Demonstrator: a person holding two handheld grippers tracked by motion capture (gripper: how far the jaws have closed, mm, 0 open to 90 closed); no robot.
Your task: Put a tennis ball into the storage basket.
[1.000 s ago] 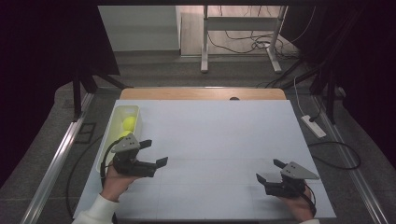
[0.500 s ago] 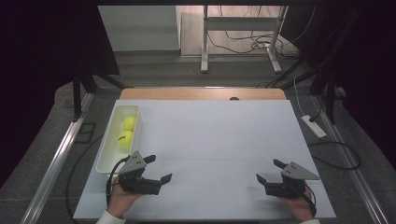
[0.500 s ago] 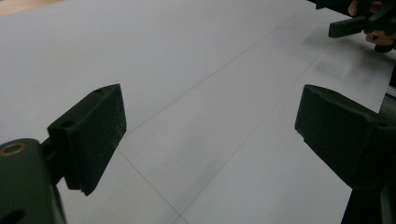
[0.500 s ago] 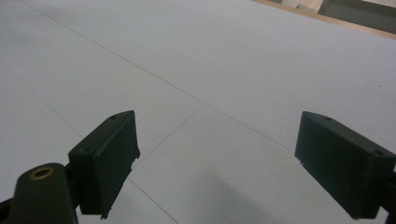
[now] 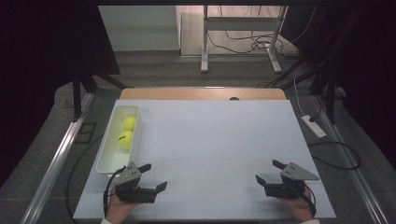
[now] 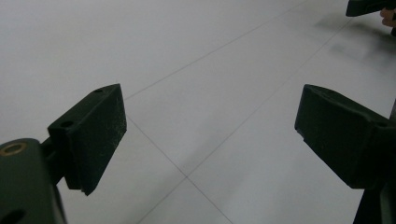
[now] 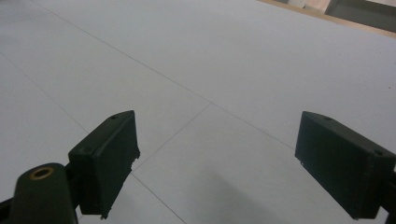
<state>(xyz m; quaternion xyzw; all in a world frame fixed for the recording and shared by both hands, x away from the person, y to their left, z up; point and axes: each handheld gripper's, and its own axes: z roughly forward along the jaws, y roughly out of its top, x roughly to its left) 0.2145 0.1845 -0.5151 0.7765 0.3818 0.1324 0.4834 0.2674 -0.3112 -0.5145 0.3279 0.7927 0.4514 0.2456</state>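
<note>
Two yellow-green tennis balls lie in a white tray at the table's left edge. My left gripper rests low near the front left of the white table, just in front of the tray, open with nothing between its jaws. In the left gripper view the left gripper shows wide-apart black jaws over bare tabletop. My right gripper sits near the front right, open and empty. The right gripper in its own view also has its jaws spread over the table.
A wooden strip borders the table's far edge. A white power strip lies on the floor to the right. A desk frame with cables stands beyond the table. The other gripper shows at the top right of the left gripper view.
My left gripper has drawn back toward the front edge, away from the tray, uncovering both balls. The right gripper has stayed put.
</note>
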